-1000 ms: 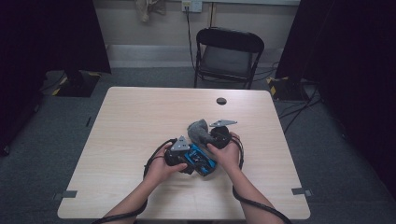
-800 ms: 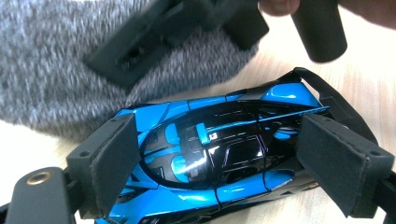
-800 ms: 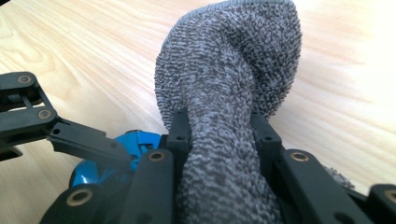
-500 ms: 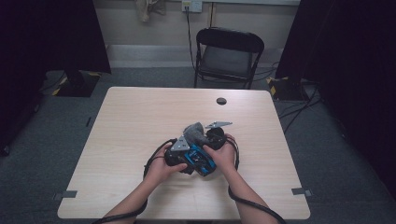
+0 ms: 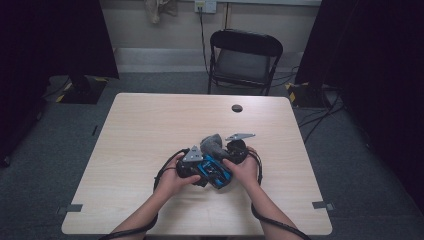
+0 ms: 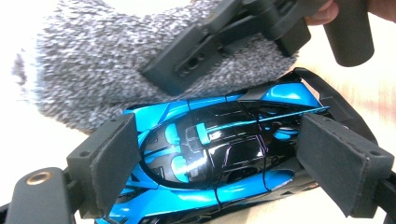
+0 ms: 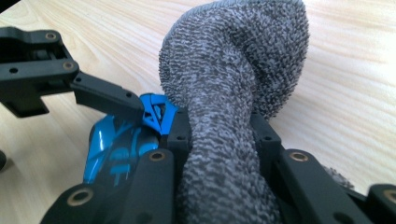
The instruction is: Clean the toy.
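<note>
Toy car (image 6: 219, 154), blue and black, sits low near the table's (image 5: 140, 130) front-centre, just ahead of your hands, with the grey sock touching its far side.

Biggest first: light wood table, bare across most of its top. Folding chair (image 5: 244, 60) stands beyond the far edge, well apart from the work. Dark curtains flank both sides of the room.

Your left gripper (image 5: 192, 162) is over the car. In the left gripper view its two padded jaws stand either side of the car body, one at the nose end and one at the tail end, wide apart. Pads look close to the bodywork, but I cannot tell from that view whether they press on it or just bracket it. Car lies lengthwise between them, roof toward the camera.

Your right gripper (image 7: 219, 154) is clamped on the sock (image 7: 233, 93). In the right gripper view the jaws squeeze the fuzzy grey fabric into a narrow neck; above the pinch the sock bulges out and folds over toward the table. Grip is firm, fabric visibly compressed between the pads.

In the left gripper view the right gripper's black linkage crosses over the sock, which lies right against the car's upper edge. In the right gripper view a jaw of the left gripper reaches in from the left and meets the car's blue rear corner.

Small dark round object (image 5: 237, 108) lies on the table near the far edge, well apart from everything else.
</note>
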Demonstrator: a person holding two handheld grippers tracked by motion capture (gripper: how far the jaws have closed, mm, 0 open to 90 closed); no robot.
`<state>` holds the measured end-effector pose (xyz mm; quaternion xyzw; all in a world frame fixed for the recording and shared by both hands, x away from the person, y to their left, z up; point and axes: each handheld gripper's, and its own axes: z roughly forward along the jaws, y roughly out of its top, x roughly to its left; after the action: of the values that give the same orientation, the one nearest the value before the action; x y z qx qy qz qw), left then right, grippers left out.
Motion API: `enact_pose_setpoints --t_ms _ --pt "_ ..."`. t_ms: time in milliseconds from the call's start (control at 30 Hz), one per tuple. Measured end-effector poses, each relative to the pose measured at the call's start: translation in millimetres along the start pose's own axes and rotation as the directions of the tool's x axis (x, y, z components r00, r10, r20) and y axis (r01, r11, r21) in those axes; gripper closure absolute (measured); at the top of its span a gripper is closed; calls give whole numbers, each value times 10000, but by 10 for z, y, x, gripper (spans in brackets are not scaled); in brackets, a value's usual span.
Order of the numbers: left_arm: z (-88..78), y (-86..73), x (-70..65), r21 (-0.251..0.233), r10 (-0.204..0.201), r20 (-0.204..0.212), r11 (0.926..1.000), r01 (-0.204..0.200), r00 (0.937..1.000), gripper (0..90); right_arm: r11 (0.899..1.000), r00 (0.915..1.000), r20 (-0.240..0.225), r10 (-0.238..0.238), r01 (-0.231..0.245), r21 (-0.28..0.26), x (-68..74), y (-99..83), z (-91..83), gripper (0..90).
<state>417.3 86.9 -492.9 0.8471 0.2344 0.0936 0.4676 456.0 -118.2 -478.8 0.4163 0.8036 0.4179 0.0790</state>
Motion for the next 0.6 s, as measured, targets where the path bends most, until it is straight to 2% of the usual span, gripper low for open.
enact_pose_setpoints --t_ms 600 --pt "-1 -1 1 0 -5 -3 10000 5 10000 131 9997 9993 -319 213 -216 -91 -34 -177 -249 679"
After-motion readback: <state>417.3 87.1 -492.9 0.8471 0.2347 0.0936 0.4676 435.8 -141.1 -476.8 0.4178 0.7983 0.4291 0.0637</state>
